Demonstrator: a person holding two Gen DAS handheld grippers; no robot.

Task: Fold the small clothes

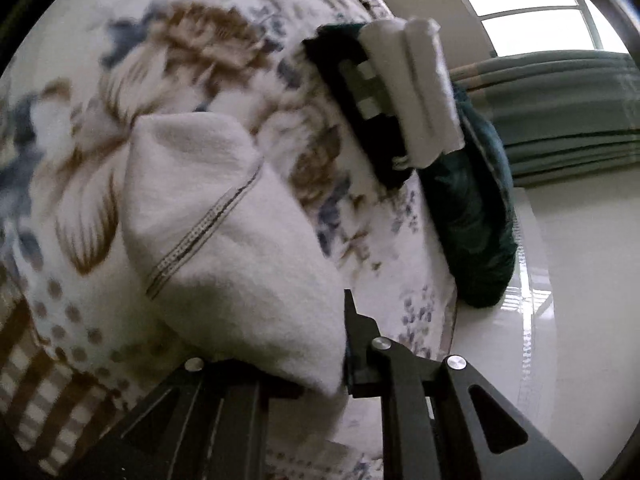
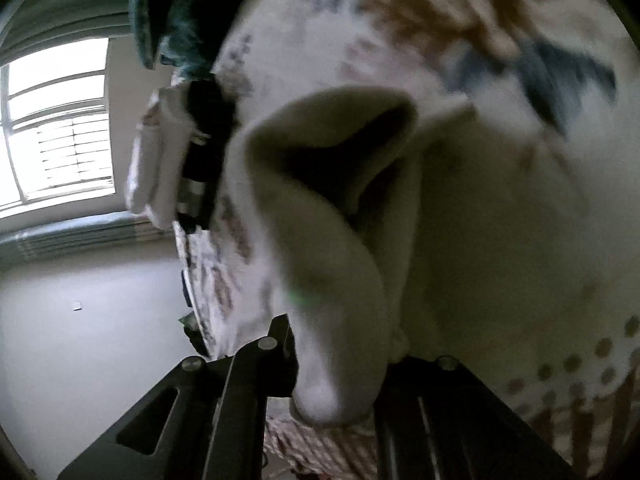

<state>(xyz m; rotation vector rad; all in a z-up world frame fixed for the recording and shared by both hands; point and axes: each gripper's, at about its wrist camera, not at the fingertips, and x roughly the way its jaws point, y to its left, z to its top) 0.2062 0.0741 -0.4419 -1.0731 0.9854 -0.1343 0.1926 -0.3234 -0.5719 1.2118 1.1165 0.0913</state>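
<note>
The floral bedspread [image 1: 192,40] took up most of both views, and near the bed's far edge by the dark green blanket [image 1: 472,220] sat a few folded pieces [image 1: 416,88], so part of the pile looked done. The white garment [image 1: 224,220] was lifted off the bed, still unfolded. Left tool [image 1: 312,368] and right tool [image 2: 336,376] were each clamped on an end.

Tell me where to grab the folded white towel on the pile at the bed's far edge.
Grip the white towel across its rolled layers at the near short end, coming from the bed side; it lies on the black garment, its long edges bulge, and that end overhangs slightly.
</note>
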